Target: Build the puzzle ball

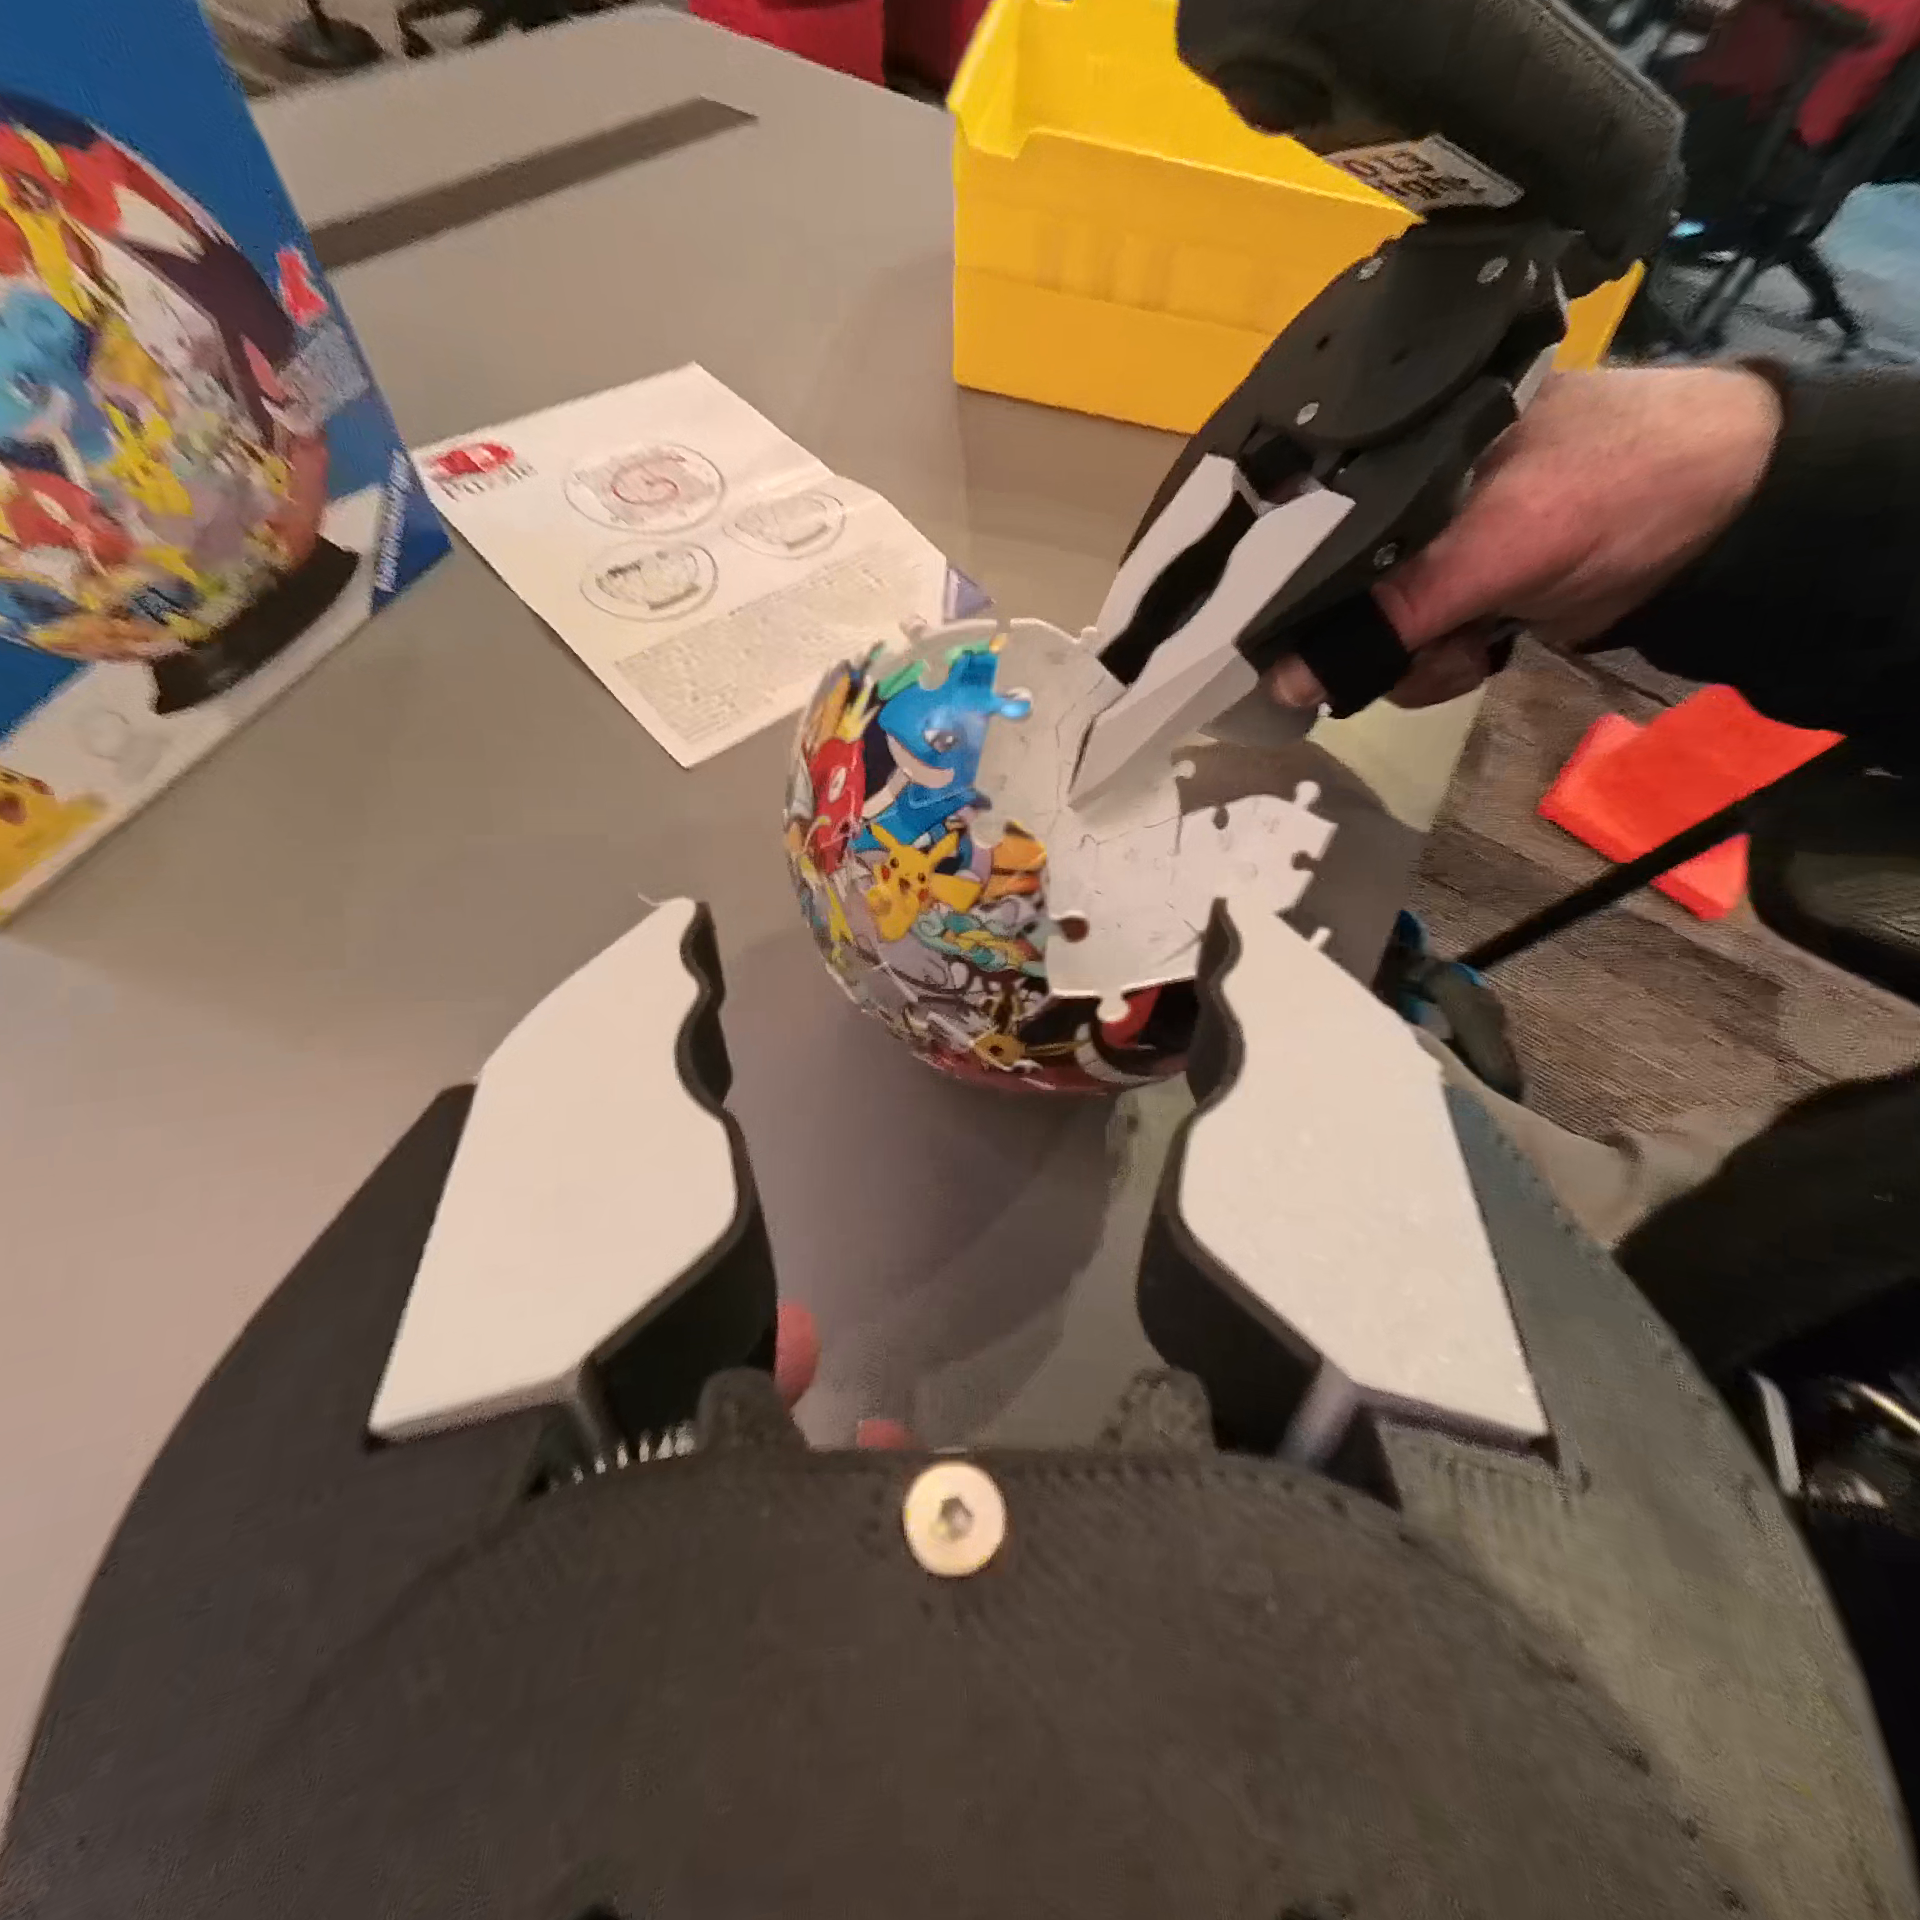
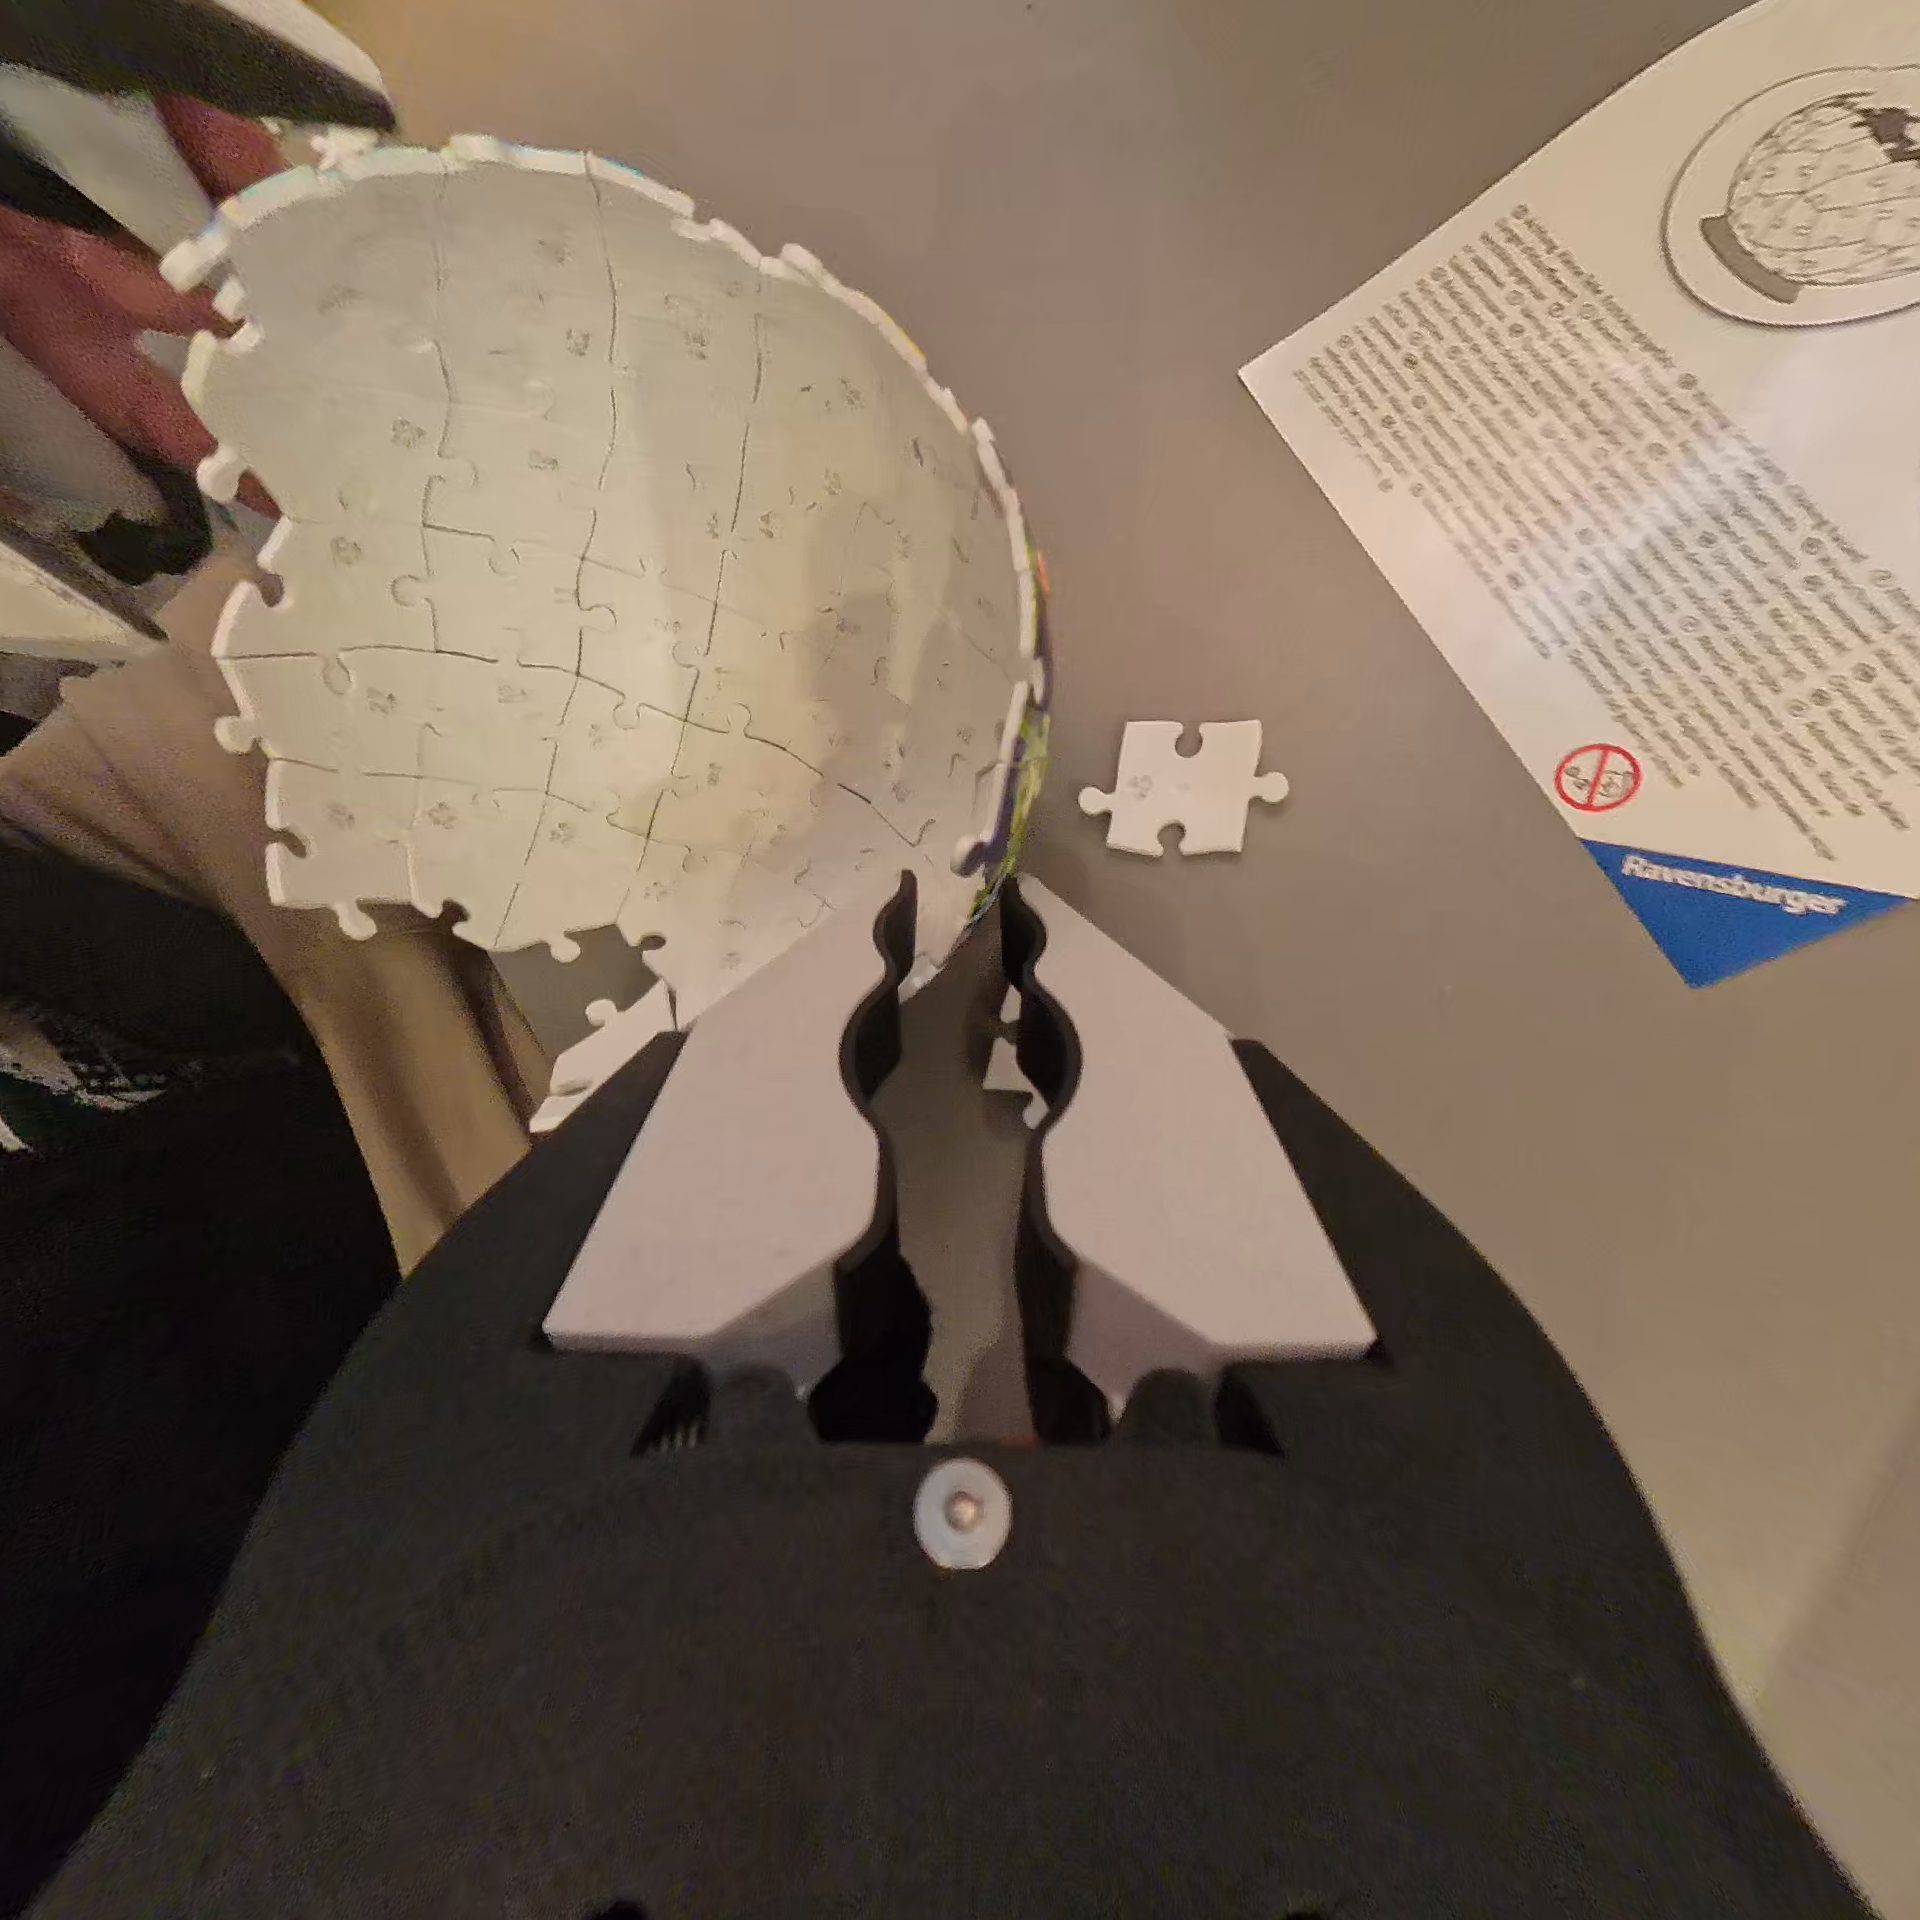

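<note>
My left gripper (image 1: 956, 971): black printed body, white-faced fingers (image 1: 582, 1174) with wavy black inner edges, one silver screw (image 1: 954, 1519). My right gripper (image 2: 961, 914) identical. Black sleeve (image 1: 1849, 520).

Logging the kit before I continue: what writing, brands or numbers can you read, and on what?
I won't quote writing; it stands here:
instruction sheet: fine print, white wordmark on blue corner, red prohibition sign.
puzzle box: blurred lettering.
puzzle ball inside: tiny marks on pieces, too faint.
loose piece: one faint mark.
right gripper: blurred label.
</note>
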Tool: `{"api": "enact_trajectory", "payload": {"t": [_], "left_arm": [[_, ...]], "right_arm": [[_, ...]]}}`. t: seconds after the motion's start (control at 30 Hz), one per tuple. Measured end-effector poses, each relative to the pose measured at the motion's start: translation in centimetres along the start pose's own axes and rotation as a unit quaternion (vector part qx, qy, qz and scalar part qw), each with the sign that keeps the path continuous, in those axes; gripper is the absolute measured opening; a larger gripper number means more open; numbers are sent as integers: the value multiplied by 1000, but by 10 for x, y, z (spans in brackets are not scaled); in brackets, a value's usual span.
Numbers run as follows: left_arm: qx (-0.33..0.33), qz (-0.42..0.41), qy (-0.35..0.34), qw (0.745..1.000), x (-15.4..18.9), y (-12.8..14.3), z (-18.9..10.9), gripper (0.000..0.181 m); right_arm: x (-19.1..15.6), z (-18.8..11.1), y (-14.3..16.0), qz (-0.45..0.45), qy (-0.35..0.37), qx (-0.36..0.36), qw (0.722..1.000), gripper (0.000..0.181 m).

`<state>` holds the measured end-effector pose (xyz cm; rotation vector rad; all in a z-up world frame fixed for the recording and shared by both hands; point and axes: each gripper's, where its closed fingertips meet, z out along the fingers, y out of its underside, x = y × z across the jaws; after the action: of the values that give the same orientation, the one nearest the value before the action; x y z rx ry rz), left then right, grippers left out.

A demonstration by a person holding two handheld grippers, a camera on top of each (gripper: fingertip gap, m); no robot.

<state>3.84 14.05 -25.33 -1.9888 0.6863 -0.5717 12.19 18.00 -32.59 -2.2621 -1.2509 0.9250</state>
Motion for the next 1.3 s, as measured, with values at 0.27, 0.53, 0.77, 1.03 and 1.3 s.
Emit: {"api": "enact_trajectory", "payload": {"t": [0.27, 0.53, 0.77, 1.03, 1.3], "left_arm": [[-8, 9, 57, 998, -3, 9, 1, 97], [-1, 19, 114, 993, -4, 15, 1, 110], [11, 33, 135, 990, 0, 14, -2, 114], [21, 30, 149, 988, 12, 20, 1, 112], [30, 33, 143, 989, 13, 18, 0, 107]], "right_arm": [[-10, 14, -14, -15, -21, -8, 1000, 13], [-14, 24, -27, -20, -65, -29, 997, 8], [-15, 31, -36, -49, -89, -71, 992, 6], [-17, 34, -40, -57, -100, -107, 988, 15], [-10, 12, -42, -34, -64, -98, 993, 28]]}}
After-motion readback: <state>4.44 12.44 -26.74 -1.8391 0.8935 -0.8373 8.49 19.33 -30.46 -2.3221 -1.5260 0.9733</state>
